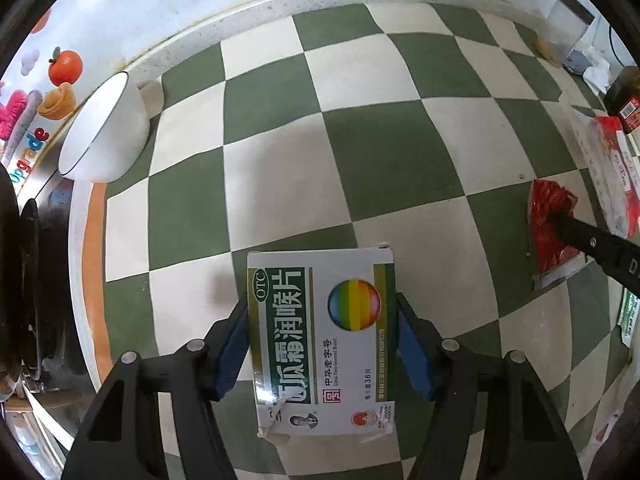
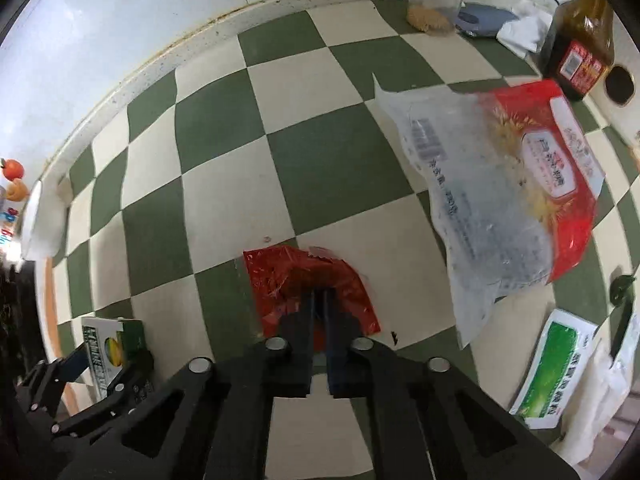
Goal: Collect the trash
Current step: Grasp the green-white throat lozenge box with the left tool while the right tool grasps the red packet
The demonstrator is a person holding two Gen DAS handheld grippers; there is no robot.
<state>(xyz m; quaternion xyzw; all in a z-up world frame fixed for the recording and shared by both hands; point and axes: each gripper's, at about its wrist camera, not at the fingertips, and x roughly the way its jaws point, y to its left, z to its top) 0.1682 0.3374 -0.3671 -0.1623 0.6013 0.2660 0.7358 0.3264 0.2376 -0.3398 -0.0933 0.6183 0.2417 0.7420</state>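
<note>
The left hand-held gripper (image 1: 322, 344) has its blue pads clamped on the sides of the lozenge box (image 1: 322, 340), low centre of the left view. The right hand-held gripper (image 2: 319, 304), nearly closed, pinches the red wrapper (image 2: 280, 280) at lower centre. Keep both squeezes firm when lifting. The checkered tabletop (image 1: 360, 152) lies open ahead; the white bowl (image 1: 104, 132) sits upper left, and the large clear-and-red bag (image 2: 500, 184) lies right of the wrapper.

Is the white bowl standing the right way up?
No, in the left wrist view the white bowl lies tipped on its side at the edge of the checkered mat, its dark-rimmed mouth facing sideways.
</note>
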